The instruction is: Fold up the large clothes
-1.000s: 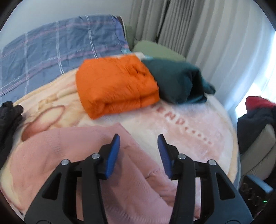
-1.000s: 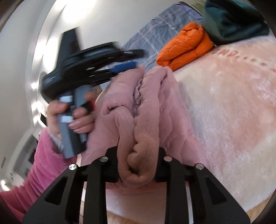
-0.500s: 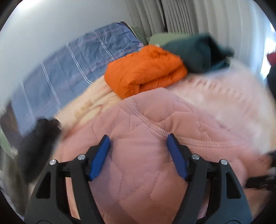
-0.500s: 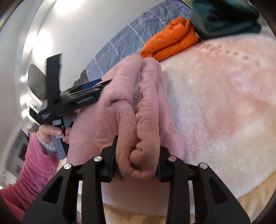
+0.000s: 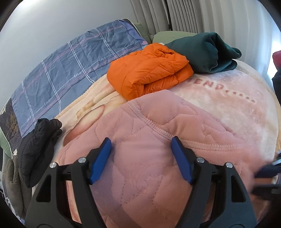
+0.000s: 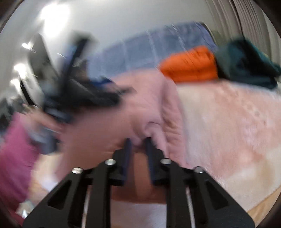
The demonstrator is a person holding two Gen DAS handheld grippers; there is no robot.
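The quilted pink fleece garment (image 5: 158,133) lies bundled on the plush cream bed blanket (image 5: 233,105), directly under the left gripper (image 5: 141,149), whose jaws have just opened wide and hold nothing. The right gripper (image 6: 137,142), blurred, has just closed, nipping its near edge.

Plaid blue sheet (image 5: 66,70), cream blanket w/ lettering (image 5: 228,98), grey curtains (image 5: 193,15)
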